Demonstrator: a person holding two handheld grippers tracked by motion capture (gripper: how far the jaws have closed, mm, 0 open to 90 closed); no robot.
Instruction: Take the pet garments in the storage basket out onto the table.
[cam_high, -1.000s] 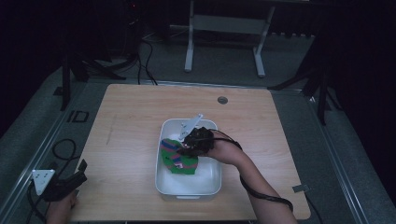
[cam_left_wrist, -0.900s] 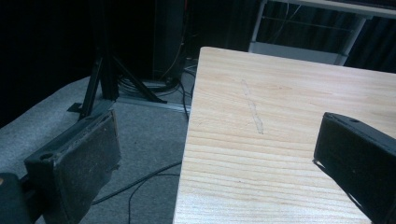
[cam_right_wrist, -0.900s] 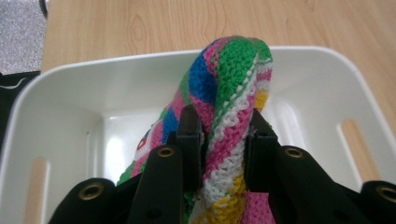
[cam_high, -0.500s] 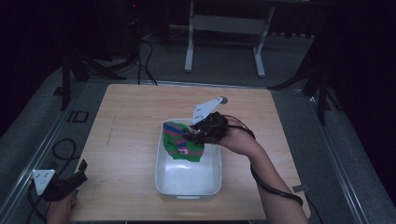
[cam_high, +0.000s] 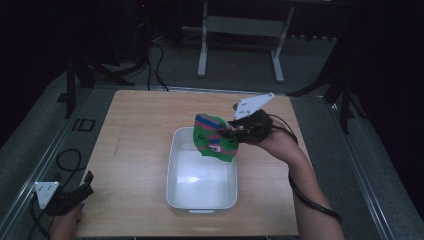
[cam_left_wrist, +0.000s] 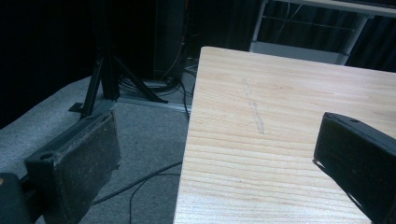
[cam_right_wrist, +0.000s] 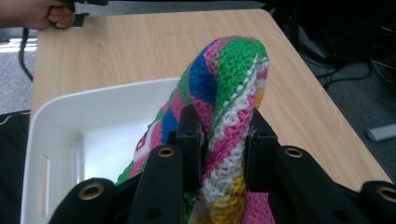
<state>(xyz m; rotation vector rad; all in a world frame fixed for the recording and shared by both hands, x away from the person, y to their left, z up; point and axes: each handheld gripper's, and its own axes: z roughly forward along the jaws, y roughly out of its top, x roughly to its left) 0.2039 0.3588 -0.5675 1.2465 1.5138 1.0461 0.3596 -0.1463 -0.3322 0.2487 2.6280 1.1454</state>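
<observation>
The wooden table (cam_high: 135, 150) carries a white bin (cam_high: 200, 197), and above the bin's far rim hangs a crocheted multicolour cloth (cam_high: 215, 140), pinched tight in the right tool (cam_high: 235, 134). The left tool (cam_high: 75, 192) waits with jaws wide at the table's near left corner. To lift well, I judge the cloth's trailing end should clear the rim before any sideways carry, with the pinch kept firm.

Wooden table (cam_high: 140, 150) set on grey carpet (cam_high: 30, 145). White metal stand (cam_high: 240, 30) placed beyond table's far edge. Black tripod (cam_left_wrist: 105, 79) and black cables (cam_high: 155, 60) seen off table's far-left corner.
</observation>
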